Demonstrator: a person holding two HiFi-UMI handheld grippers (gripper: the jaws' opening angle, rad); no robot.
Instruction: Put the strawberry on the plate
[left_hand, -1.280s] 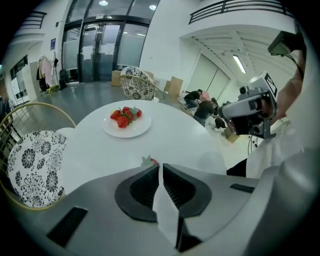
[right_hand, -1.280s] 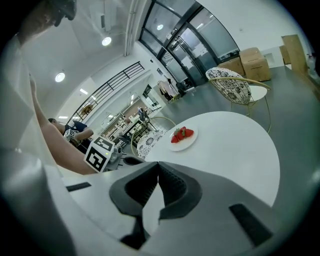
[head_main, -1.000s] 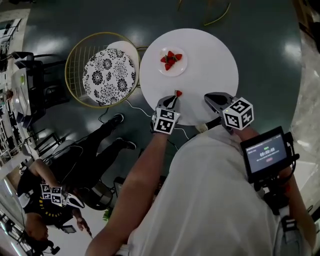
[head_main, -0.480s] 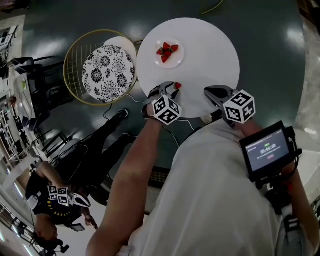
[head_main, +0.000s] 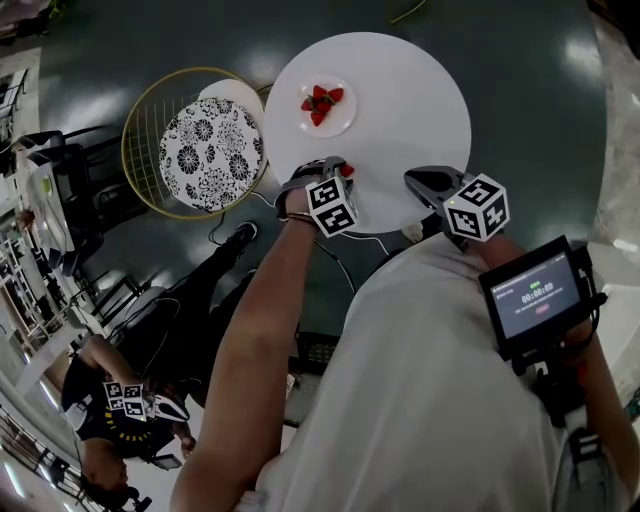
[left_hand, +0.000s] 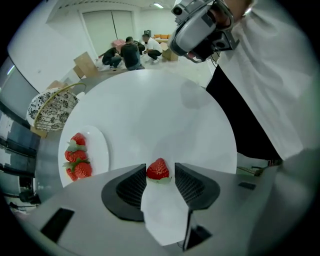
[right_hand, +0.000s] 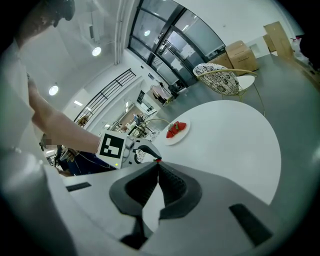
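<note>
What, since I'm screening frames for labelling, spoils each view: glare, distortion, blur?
Head view: ceiling lights glare off the dark floor, and the white table looks nearly washed out. Left gripper view: fisheye bending and black corners, yet the strawberry is sharp. Right gripper view: the same bending and dark rim.

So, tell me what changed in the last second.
The left gripper rolled on the spot and its jaws have just been opening; the lone strawberry stands between them, ungripped. The right gripper stayed shut and still; the plate keeps its three strawberries.
</note>
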